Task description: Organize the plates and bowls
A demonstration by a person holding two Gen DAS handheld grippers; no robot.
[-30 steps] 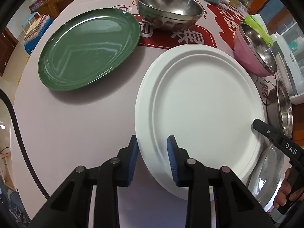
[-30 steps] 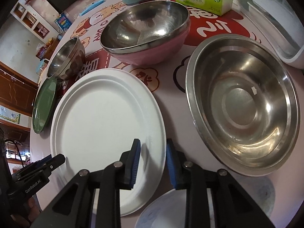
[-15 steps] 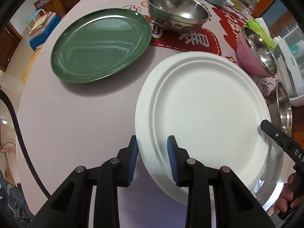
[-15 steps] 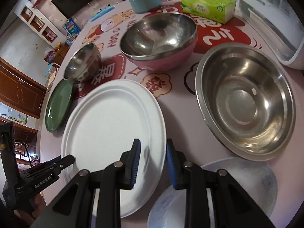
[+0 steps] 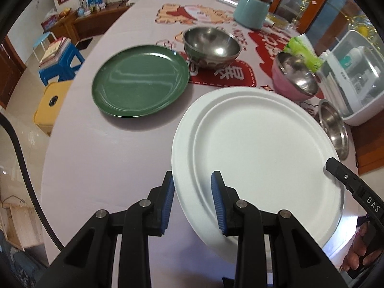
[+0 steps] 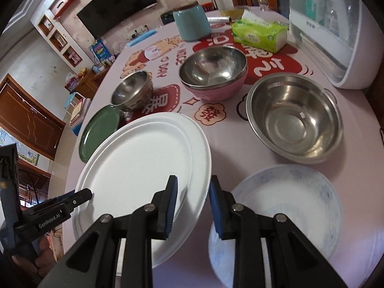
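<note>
Two hand-held grippers carry a white plate (image 5: 259, 158) above a pink worktop (image 5: 100, 158) printed with red cartoon patches. The left gripper (image 5: 192, 202) takes the plate's near-left rim between its blue-padded jaws, one pad under the rim and one on top; the right gripper (image 6: 192, 207) straddles the opposite edge in the same way, its jaws set on either side of the rim. Whether the pads press firmly on the plate cannot be told from either view. In the right wrist view the plate is tilted, raised clear of the worktop, and it overlaps the view of a green plate (image 5: 140, 81) lying flat farther left. Just beyond the green plate sits a small steel bowl (image 5: 212, 45), and to the right of that a pink bowl (image 6: 216, 88) with a steel bowl nested in it. A wide steel basin (image 6: 295, 117) stands at the right, and a pale blue-patterned plate (image 6: 283, 206) lies near, directly beneath the right gripper's right jaw. At the far end of the worktop are a teal canister (image 6: 192, 24), a green tissue box (image 6: 259, 33) and a white dish cabinet (image 6: 336, 31). Part of a hand (image 5: 360, 252) shows at the lower right of the left wrist view.
</note>
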